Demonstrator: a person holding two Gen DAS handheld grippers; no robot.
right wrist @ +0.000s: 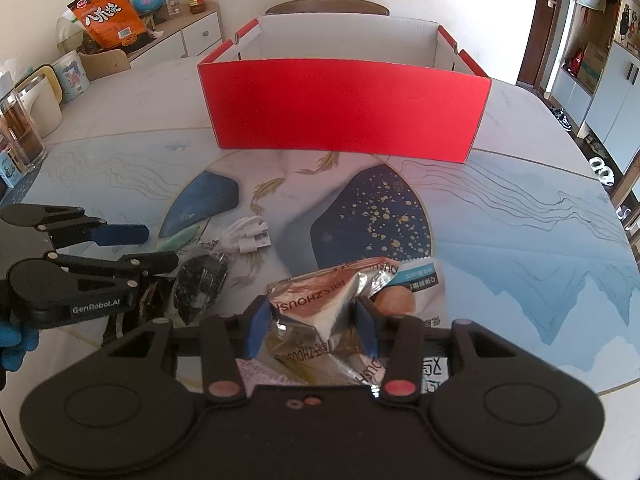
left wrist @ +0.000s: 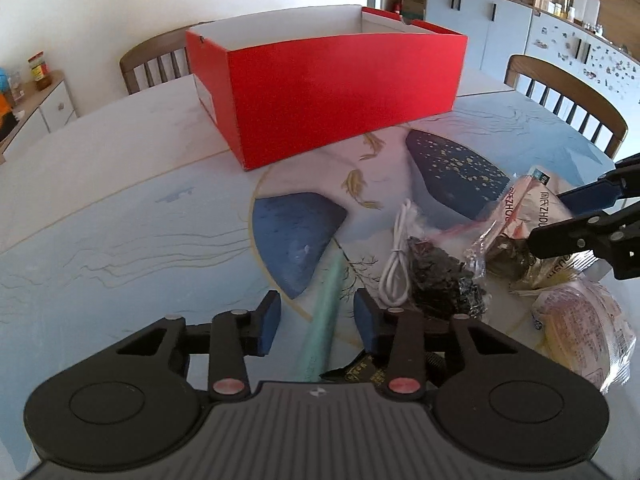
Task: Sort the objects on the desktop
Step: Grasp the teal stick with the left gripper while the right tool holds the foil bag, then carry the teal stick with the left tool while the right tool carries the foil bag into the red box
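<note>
An open red box point(left wrist: 340, 92) point(right wrist: 344, 108) stands at the far side of the table. My left gripper point(left wrist: 317, 300) point(right wrist: 160, 246) is open; a pale green stick-like item point(left wrist: 326, 316) point(right wrist: 180, 240) lies between its blue pads, and neither pad touches it. My right gripper point(right wrist: 312, 306) point(left wrist: 550, 216) is shut on a crinkled silver-brown snack packet point(right wrist: 320, 316) point(left wrist: 516, 208). Between the two grippers lie a coiled white cable point(left wrist: 394, 264) point(right wrist: 248, 236) and a black crumpled bag in clear plastic point(left wrist: 444, 280) point(right wrist: 202, 280).
A pink-and-yellow packet point(left wrist: 580, 320) lies near the front right, and a dark packet with gold print point(left wrist: 360, 372) lies under the left gripper. A glass jar point(right wrist: 20, 128) and a mug point(right wrist: 44, 100) stand at the table's left edge. Chairs point(left wrist: 568, 96) ring the table. A blue-gloved hand point(right wrist: 12, 344) holds the left gripper.
</note>
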